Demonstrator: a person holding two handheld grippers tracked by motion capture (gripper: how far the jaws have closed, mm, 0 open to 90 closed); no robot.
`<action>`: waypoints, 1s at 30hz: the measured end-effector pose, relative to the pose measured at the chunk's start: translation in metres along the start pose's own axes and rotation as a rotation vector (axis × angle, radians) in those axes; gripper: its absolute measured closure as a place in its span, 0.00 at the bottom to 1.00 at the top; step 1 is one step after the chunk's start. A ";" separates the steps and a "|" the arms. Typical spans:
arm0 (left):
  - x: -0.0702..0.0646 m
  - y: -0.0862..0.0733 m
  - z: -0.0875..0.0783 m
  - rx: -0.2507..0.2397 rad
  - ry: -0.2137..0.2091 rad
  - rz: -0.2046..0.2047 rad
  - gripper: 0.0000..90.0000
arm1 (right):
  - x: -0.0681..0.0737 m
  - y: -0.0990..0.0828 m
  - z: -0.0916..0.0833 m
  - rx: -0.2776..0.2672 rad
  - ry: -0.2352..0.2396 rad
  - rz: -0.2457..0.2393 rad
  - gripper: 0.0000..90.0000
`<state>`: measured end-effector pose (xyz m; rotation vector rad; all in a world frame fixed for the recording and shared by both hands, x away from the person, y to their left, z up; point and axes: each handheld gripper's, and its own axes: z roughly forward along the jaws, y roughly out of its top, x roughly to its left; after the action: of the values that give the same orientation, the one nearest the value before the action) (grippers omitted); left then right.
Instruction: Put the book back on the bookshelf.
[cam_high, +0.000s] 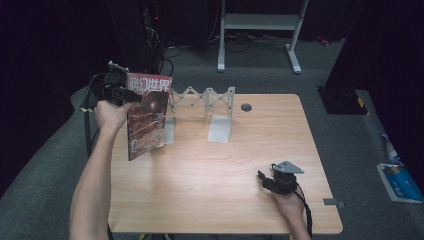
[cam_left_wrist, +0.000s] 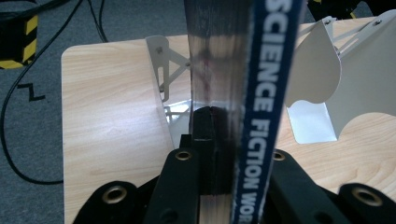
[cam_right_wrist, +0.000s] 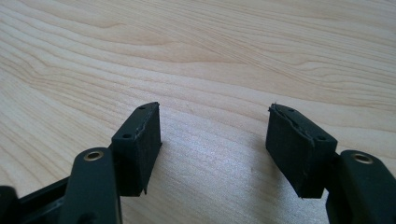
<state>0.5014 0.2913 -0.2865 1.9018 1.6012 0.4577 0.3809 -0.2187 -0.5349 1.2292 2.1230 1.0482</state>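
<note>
The left gripper (cam_high: 131, 95) is clamped on a magazine (cam_high: 147, 115), its jaws pinched together on the upper part of the left edge. The magazine is held upright above the far left corner of the wooden table (cam_high: 200, 200), cover facing the near side, its lower corner hanging close over the tabletop; whether that corner touches the wood is hard to tell from the high view. In the left gripper view the blue spine with white lettering (cam_left_wrist: 264, 112) runs straight up between the jaws, with the page edges beside it.

Just right of and behind the magazine stands a white expanding book rack (cam_high: 210, 102), its metal dividers upright and its scissor links stretched along the far edge. A small dark round cap (cam_high: 246, 107) sits in the tabletop to the right of the rack.

The right gripper (cam_right_wrist: 215, 135) rests low at the near right of the table, well apart from the magazine, its jaws standing wide apart over bare wood with nothing between them
</note>
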 end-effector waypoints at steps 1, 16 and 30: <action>-0.001 -0.001 0.000 -0.021 0.008 -0.005 0.92 | 0.000 0.000 0.000 -0.001 0.000 -0.001 0.40; -0.009 -0.001 0.008 -0.118 0.030 -0.015 0.92 | 0.000 0.000 0.000 0.000 0.000 0.001 0.40; -0.019 -0.005 0.022 -0.196 0.038 -0.031 0.93 | 0.000 0.000 0.000 0.000 0.001 0.002 0.40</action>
<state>0.5065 0.2681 -0.3041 1.7294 1.5470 0.6173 0.3808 -0.2186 -0.5348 1.2319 2.1226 1.0501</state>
